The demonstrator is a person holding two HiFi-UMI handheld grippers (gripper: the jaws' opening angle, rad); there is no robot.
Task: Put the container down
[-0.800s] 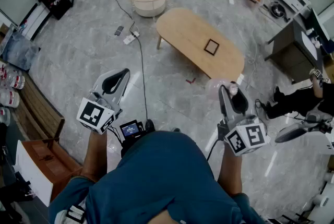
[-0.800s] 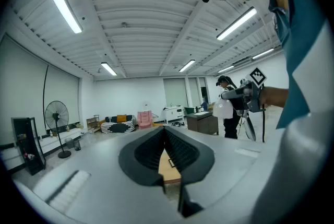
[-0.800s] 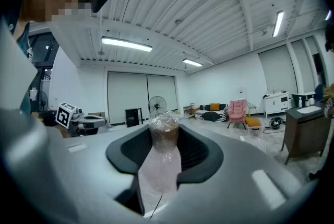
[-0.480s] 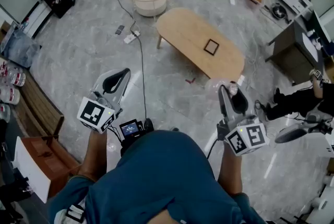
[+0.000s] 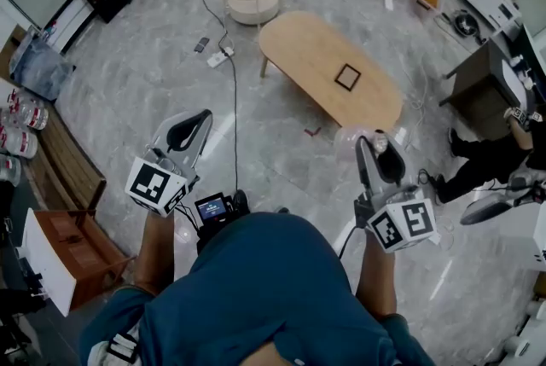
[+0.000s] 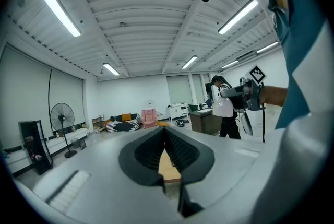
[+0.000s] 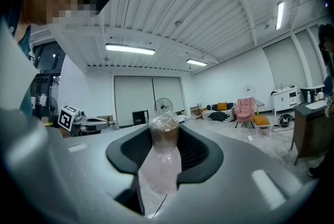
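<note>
- My right gripper (image 7: 165,134): the jaws are clamped on either side of the container (image 7: 163,160), a clear, film-wrapped vessel with brown contents at its upper end. It stands upright between my pads, carried in the air above the grey floor (image 5: 153,74).
- My left gripper (image 6: 165,137): the jaws are closed tip to tip with nothing between them. It is held in front of my body, well apart from the right gripper.
- Oval wooden table (image 5: 303,44): it lies ahead of me, well apart from both grippers, and is bare except for a small black square outline (image 5: 346,77).
- Step in hand, as I judge it: carrying. The container rests on no surface yet.
- Next move, as I judge it: bring the right gripper over a support, most likely the table. Lower it until the base sits flat, and only then part the jaws.
- The thin, soft-looking wall calls for a gentle release, so that the container does not tip.
</note>
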